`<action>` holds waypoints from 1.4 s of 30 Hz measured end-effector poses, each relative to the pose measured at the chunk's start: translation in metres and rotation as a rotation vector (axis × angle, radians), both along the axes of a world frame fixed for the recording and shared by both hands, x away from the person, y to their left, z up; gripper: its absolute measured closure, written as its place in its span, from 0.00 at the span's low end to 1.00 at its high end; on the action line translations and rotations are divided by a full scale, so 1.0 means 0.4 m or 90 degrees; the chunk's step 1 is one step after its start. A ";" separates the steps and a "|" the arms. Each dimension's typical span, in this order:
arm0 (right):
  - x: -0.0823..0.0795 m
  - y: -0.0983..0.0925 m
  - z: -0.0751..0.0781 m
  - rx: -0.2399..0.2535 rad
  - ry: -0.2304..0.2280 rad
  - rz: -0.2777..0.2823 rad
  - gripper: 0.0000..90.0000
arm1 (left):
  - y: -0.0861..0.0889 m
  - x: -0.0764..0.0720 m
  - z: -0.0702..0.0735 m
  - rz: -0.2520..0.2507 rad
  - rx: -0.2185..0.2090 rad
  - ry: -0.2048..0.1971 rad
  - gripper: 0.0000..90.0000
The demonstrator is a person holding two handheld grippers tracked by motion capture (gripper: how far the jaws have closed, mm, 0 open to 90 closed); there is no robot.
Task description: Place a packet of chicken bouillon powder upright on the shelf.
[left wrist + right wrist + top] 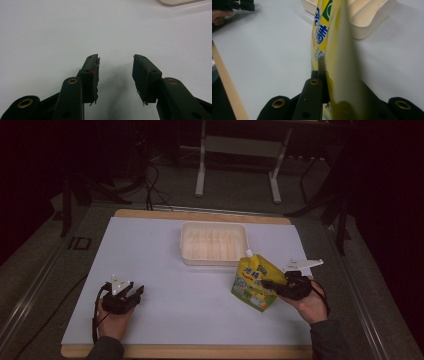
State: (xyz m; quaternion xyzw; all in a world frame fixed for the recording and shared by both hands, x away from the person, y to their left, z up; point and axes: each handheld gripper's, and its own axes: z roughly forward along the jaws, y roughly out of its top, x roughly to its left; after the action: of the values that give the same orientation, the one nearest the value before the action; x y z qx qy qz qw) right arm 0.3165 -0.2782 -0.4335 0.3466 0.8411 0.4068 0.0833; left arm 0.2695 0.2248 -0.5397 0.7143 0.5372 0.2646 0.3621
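Now mid-carry | right gripper (270,284) clamped on yellow spout pouch (254,281), near-right of cream tray (214,243) | left gripper (131,291) agape, idle | next, likely: lift pouch far-left into tray.

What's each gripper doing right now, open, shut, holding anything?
Left gripper: open, holding nothing, above the bare white table.
Right gripper: shut on the yellow spout pouch, beside the white tray.

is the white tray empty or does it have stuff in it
Empty. In the high view the tray shows only its own ribbed bottom; the yellow pouch stands outside it, held by the right gripper.
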 end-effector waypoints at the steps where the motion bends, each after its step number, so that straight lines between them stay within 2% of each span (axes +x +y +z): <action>1: -0.003 0.001 0.000 0.004 -0.001 -0.003 0.98 | 0.000 0.000 0.000 0.000 0.000 0.000 0.62; 6: -0.016 0.009 0.000 0.015 -0.009 -0.017 0.98 | 0.000 0.000 0.000 0.000 -0.001 0.000 0.62; 18: -0.025 0.030 0.009 0.017 -0.029 -0.021 0.99 | 0.000 -0.001 0.000 0.000 0.000 -0.001 0.62; 34: -0.033 0.100 0.027 0.022 -0.059 -0.012 0.99 | 0.000 -0.001 0.001 0.000 0.000 -0.002 0.62; 42: -0.036 0.125 0.039 0.036 -0.076 -0.023 0.99 | 0.000 -0.001 0.001 0.000 -0.001 -0.002 0.62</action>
State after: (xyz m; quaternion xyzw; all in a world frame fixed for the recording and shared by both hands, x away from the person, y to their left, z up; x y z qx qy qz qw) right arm 0.3019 -0.2281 -0.4179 0.3391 0.8162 0.4491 0.1307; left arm 0.2691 0.2247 -0.5394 0.7137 0.5369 0.2652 0.3633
